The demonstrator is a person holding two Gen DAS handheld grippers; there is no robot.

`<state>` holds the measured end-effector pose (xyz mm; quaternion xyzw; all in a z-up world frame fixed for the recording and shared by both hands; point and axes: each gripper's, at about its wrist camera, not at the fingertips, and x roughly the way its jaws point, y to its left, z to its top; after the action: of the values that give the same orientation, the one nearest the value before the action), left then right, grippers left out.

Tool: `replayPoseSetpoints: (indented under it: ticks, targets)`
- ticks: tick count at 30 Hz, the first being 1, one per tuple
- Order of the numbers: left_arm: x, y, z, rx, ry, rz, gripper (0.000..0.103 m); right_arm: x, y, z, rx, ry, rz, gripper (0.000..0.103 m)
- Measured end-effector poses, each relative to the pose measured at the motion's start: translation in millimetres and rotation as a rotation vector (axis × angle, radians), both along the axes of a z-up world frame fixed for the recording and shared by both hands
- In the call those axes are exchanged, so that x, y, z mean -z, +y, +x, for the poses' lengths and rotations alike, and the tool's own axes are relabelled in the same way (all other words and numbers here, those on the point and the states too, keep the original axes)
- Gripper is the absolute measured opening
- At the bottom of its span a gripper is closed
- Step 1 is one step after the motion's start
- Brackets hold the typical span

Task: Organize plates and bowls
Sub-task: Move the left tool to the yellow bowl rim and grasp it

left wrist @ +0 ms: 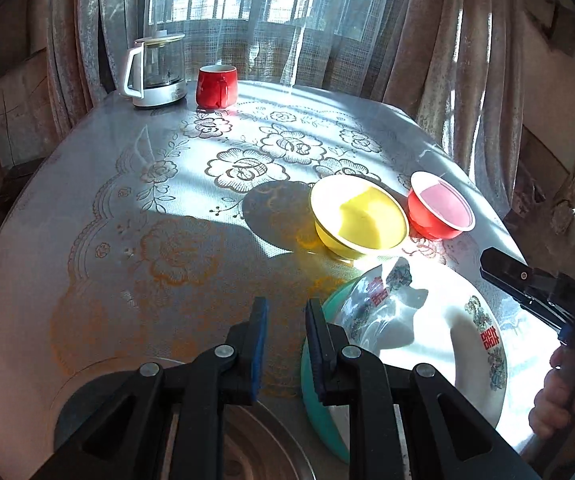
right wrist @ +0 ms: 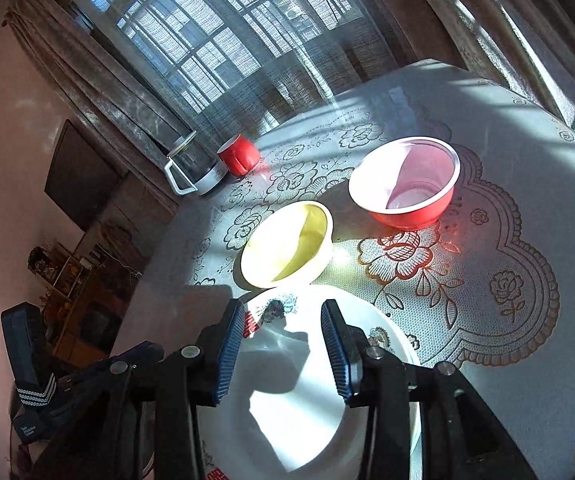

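A white plate (left wrist: 427, 328) with red and green decoration lies on a teal plate (left wrist: 319, 412) at the near right of the table. A yellow bowl (left wrist: 359, 216) and a red bowl (left wrist: 441, 206) stand side by side just behind them. My left gripper (left wrist: 285, 336) is open and empty, just left of the stacked plates. In the right wrist view my right gripper (right wrist: 283, 344) is open and empty above the white plate (right wrist: 299, 412), with the yellow bowl (right wrist: 287, 244) and the red bowl (right wrist: 407, 180) beyond. The right gripper also shows in the left wrist view (left wrist: 527, 284).
A glass kettle (left wrist: 155, 68) and a red mug (left wrist: 216, 86) stand at the far left of the lace-covered round table (left wrist: 147, 220). A round metal lid or dish (left wrist: 255, 448) lies under my left gripper. Curtains and a window are behind.
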<state>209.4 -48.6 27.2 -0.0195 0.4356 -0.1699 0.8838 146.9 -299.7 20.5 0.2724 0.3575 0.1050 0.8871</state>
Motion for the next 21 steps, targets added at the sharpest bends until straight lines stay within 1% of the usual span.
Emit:
replayPoseSetpoints:
  ticks: [3,5,6,8,9,11,14,16,19,21]
  targets:
    - [-3,-8,19,0.009,0.013,-0.043,0.019,7,-3,23,0.018,0.043,0.018,0.028]
    - [-2,-14,32,0.012,0.029,-0.067,0.021,13,-5,38,0.021,0.067,0.027,0.025]
    - [-2,-17,39,0.012,0.031,-0.075,0.022,16,-7,45,0.028,0.081,0.028,0.025]
    - [-1,-22,52,0.002,0.041,-0.076,0.029,21,-8,58,0.038,0.112,0.027,0.025]
    - [1,-24,59,0.000,0.053,-0.082,0.030,24,-9,64,0.039,0.124,0.028,0.025]
    - [8,-28,73,-0.008,0.096,-0.105,0.030,29,-10,77,0.048,0.159,0.017,0.025]
    - [21,-32,92,-0.026,0.168,-0.142,0.030,34,-11,89,0.051,0.178,0.017,0.025]
    - [29,-36,100,-0.028,0.184,-0.174,0.030,39,-12,96,0.056,0.200,0.010,0.025]
    - [41,-40,111,-0.046,0.211,-0.201,0.030,45,-12,103,0.055,0.216,0.014,0.025]
    - [48,-43,116,-0.046,0.230,-0.215,0.028,48,-10,107,0.045,0.222,0.014,0.025]
